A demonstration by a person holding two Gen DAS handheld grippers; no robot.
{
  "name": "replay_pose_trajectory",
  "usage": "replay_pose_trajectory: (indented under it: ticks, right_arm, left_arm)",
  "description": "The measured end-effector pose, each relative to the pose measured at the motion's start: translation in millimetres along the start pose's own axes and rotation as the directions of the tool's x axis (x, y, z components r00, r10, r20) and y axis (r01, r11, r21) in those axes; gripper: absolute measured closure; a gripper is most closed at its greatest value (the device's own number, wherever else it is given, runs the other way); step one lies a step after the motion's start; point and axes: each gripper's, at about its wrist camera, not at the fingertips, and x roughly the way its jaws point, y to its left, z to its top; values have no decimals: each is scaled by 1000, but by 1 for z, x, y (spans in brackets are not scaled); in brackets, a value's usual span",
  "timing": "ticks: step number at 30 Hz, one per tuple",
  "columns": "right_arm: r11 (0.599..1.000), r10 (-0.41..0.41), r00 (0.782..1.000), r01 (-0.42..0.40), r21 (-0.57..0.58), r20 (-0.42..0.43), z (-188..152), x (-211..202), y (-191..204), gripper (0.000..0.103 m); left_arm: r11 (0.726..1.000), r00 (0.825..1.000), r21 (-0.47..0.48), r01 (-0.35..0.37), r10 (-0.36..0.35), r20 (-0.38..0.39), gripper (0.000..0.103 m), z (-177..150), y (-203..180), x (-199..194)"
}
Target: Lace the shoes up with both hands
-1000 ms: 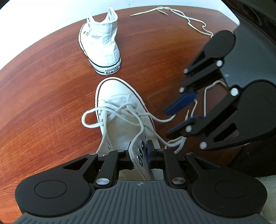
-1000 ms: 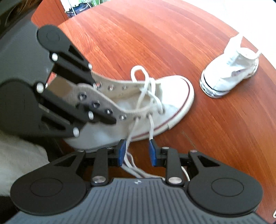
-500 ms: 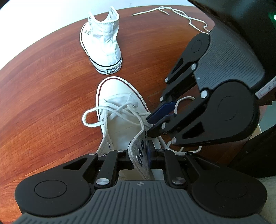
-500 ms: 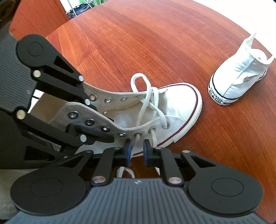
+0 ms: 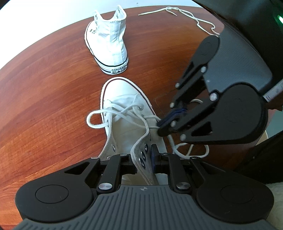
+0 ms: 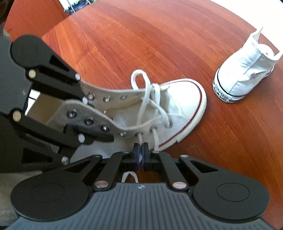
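Note:
A white high-top shoe (image 5: 123, 99) lies on the wooden table, its toe pointing away in the left wrist view. A white lace (image 5: 99, 113) runs through its lowest eyelets, with a loose loop off to one side. My left gripper (image 5: 144, 157) is shut on the shoe's upper eyelet flap (image 6: 99, 120) and holds it up. My right gripper (image 6: 141, 152) sits by the shoe's side, shut on a strand of the lace (image 6: 141, 139) just below an eyelet. From the left wrist view, the right gripper (image 5: 163, 123) pinches that strand beside the shoe. The rest of the lace hangs under it.
A second white high-top (image 5: 109, 44) stands upright beyond the first shoe's toe, without a lace. A loose white lace (image 5: 185, 14) lies near the far table edge. The red-brown table (image 5: 44, 88) curves away at the left and back.
The right gripper came in towards the shoe's side and its jaws went from open to shut on the lace strand. The left gripper kept its hold on the flap without moving.

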Motion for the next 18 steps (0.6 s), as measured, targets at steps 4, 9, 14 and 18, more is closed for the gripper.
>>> replay_pose_trajectory:
  ticks: [4,9,14,18]
  right_arm:
    - [1000,-17,999,17,13,-27,-13,-5,-1,101]
    - [999,-34,998,36,38,-52,-28,-8,-4,101]
    - [998,-33,996,38,54,-81,-43,-8,-4,101]
    - [996,-40,995,46,70,-90,-53,-8,-6,101]
  left_arm:
    - [1000,1000,-7,0,0,2,86,-1,2,0]
    - [1000,1000,-17,-4,4,1,84,-2,4,0]
    - [1000,1000,-17,-7,7,2,84,-2,4,0]
    - [1000,1000,-23,-11,11,2,83,-2,4,0]
